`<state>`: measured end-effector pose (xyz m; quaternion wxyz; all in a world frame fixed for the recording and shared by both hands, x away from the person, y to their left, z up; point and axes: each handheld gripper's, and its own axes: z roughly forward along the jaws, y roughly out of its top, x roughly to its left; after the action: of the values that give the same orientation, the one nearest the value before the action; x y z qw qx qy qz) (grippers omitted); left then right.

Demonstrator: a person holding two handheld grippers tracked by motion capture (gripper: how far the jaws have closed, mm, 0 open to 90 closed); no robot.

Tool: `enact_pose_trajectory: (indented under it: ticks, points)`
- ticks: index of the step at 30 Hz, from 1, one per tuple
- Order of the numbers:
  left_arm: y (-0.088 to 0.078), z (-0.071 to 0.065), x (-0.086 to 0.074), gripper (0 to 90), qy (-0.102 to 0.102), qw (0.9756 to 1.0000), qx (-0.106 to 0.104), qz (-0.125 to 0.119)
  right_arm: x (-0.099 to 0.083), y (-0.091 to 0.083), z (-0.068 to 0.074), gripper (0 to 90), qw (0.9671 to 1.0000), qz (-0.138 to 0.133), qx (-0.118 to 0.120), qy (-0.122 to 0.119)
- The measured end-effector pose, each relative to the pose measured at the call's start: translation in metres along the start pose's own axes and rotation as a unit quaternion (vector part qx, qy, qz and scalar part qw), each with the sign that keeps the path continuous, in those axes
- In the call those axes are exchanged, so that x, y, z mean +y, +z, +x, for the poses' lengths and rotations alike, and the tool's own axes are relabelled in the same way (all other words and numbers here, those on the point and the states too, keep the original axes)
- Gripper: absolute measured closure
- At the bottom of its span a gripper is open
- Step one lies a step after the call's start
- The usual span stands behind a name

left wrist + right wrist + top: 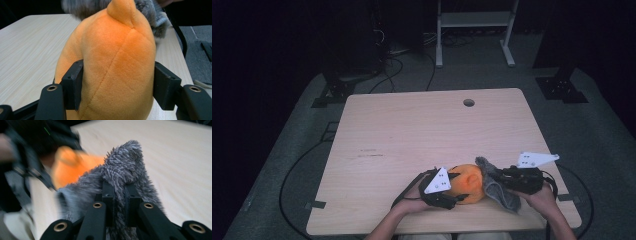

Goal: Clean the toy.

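Your left gripper is clamped on the rounded orange plush toy — in the left gripper view both black pads press into its soft sides at the lower middle of the frame, and the fabric bulges out between them. A stitched seam runs down the toy's front, and a small pointed nub tops it at the upper middle. In the high view that gripper sits at the lower middle of the frame, your left hand just below and left of it, with the toy resting on the light wooden table right beside it.

Your right gripper is closed on the shaggy grey fleece cloth — in the right gripper view its jaws stand nearly together at the lower middle, pinching a fold that rises above them. The orange toy shows blurred at the left of that frame, touching the cloth. In the high view the right gripper lies at the lower right, and the cloth hangs between it and the toy, draped against the toy's right side near the table's front edge.
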<state>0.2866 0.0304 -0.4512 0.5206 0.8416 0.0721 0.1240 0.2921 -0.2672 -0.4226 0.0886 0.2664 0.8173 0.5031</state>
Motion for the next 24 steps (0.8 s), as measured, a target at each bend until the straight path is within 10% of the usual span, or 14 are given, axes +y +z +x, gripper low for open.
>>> enact_pose_trajectory:
  ticks: [4,10,14,18,21,24]
  points:
    - [-0.001,0.001,-0.001,35.6,-0.013,0.9999,0.004,-0.003,-0.009,0.0,-0.009,81.3,0.9988,0.017,-0.039,0.026]
    - [0.001,0.002,0.001,36.2,-0.027,0.9992,0.026,-0.015,0.015,-0.005,0.02,81.1,0.9978,-0.052,0.033,-0.025]
    - [-0.015,0.006,0.023,38.2,-0.023,0.9989,0.037,-0.014,0.023,-0.008,0.025,81.2,0.9969,-0.076,0.007,-0.018]
    - [-0.024,0.008,0.033,38.4,-0.011,0.9987,0.045,0.019,0.028,-0.007,0.03,81.2,0.9948,-0.1,0.011,-0.018]
    - [-0.021,0.012,0.024,38.5,-0.024,0.9971,0.053,0.048,0.018,0.007,0.018,81.3,0.9986,-0.048,-0.017,0.016]
    - [-0.02,0.012,0.027,38.9,-0.029,0.9968,0.056,0.049,0.026,0.003,0.033,81.2,0.9965,-0.083,0.009,0.0]
